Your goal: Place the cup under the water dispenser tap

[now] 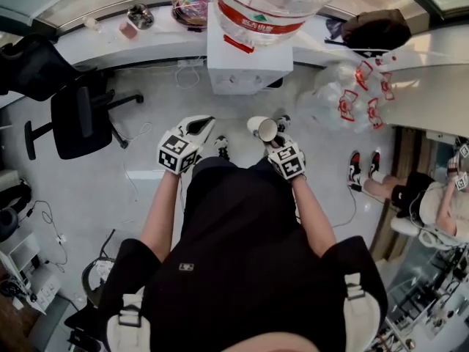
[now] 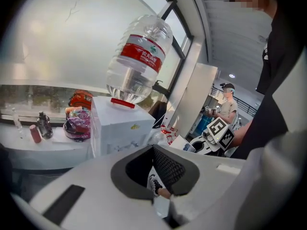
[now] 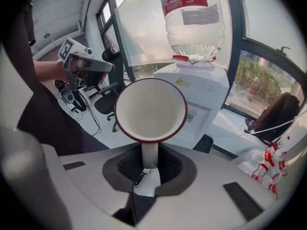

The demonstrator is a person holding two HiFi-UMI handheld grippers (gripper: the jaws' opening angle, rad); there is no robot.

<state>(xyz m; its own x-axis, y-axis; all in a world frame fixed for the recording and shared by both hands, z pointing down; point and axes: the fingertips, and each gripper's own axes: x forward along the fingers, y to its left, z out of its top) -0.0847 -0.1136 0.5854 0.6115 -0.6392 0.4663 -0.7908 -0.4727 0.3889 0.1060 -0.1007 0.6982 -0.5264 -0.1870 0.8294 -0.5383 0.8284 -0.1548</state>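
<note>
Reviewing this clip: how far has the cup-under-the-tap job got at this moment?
Done: the cup is picked up, with the right gripper shut on what looks like its handle and its mouth tipped sideways. In hand: it is held in the air, apart from the water dispenser. Left: bring it to the dispenser's front, set it upright under the tap, and release. The left gripper holds nothing.

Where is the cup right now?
Head view, right of centre: the cup is clamped in the right hand-held gripper, short of the water dispenser ahead.

cup [image 3: 150, 110]: white, red rim | tipped sideways | apart from dispenser [image 3: 206, 87]
</note>
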